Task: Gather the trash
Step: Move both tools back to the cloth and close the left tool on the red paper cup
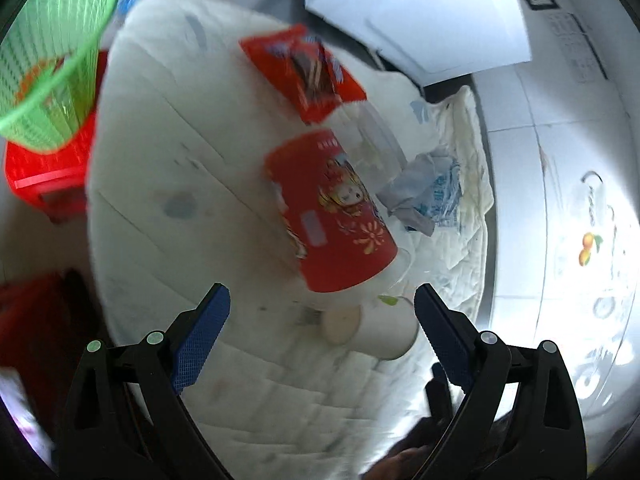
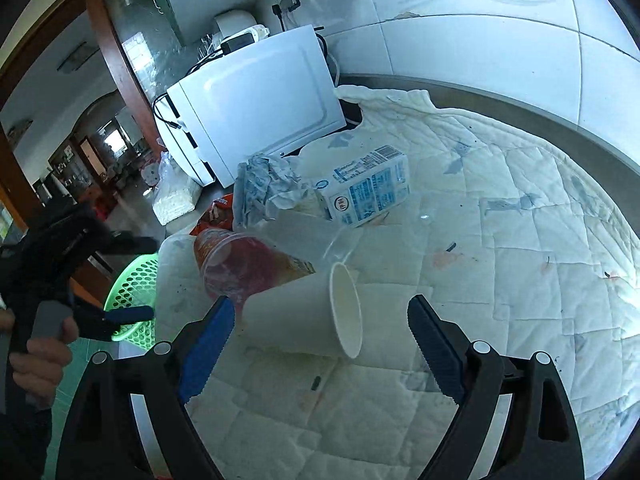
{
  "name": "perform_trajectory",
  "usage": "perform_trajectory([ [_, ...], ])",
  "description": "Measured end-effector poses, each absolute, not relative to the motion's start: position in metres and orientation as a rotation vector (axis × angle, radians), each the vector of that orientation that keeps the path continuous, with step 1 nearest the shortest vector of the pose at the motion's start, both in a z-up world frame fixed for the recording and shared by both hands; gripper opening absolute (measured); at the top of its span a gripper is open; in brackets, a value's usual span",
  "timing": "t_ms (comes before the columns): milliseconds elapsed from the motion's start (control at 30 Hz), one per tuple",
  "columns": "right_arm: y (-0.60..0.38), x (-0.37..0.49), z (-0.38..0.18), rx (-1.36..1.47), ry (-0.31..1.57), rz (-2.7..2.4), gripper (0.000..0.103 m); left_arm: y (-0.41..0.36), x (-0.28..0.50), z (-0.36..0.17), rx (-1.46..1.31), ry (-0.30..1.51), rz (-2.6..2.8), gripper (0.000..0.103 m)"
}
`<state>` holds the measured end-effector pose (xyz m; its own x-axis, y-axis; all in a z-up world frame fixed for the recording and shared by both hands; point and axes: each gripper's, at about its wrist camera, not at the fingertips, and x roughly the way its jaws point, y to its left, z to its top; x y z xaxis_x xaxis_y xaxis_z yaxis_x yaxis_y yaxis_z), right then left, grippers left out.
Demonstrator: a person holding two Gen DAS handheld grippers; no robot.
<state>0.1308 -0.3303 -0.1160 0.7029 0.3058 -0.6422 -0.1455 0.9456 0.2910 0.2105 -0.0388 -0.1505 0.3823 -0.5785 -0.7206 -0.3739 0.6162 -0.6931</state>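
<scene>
Milk carton (image 2: 370, 186) only in right wrist view

Home kitchen: tiled wall (image 2: 500, 52), microwave (image 2: 256, 108) on counter (quilted cloth cover (image 2: 520, 240)).

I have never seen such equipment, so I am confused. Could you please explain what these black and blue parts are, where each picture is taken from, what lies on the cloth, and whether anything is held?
A person holds a two-finger gripper in each hand, and each gripper carries a wide-angle camera looking along its fingers. One picture comes from the left gripper, the other from the right gripper. Both are open and hold nothing. On the white quilted cloth lie a white paper cup on its side, a red cup, a milk carton, crumpled paper and a red wrapper. A green basket stands beside the table.
</scene>
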Motion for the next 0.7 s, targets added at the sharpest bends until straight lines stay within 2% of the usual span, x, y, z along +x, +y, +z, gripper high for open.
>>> perform_trajectory([
  [700, -0.335, 0.136, -0.120, 0.183, 0.746, 0.276, 0.085, -0.071, 0.247, -0.194, -1.165, 1.299, -0.022, 0.090],
])
